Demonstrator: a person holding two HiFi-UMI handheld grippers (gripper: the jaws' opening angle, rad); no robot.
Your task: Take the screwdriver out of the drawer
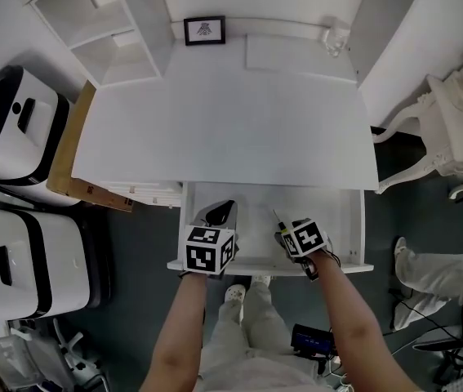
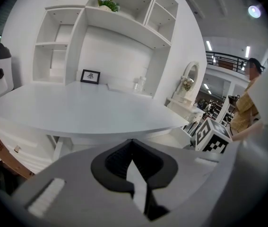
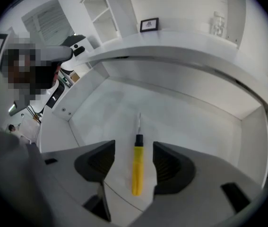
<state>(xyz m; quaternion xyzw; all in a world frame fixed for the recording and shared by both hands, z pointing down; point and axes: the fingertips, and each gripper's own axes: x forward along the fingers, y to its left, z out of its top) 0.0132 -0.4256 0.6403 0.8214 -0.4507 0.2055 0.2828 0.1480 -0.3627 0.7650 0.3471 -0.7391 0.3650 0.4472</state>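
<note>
Screwdriver (image 3: 137, 164) flat, tip toward drawer (image 3: 195, 122) back

A yellow screwdriver (image 3: 137, 167) lies flat on the open drawer (image 3: 190, 119) floor.

Left gripper (image 1: 221, 213) jaws together, right gripper (image 1: 282, 229) jaws apart

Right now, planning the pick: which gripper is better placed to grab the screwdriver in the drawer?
Right. The right gripper hangs open astride the yellow screwdriver in the drawer; the left gripper is shut, aimed at the desk.
</note>
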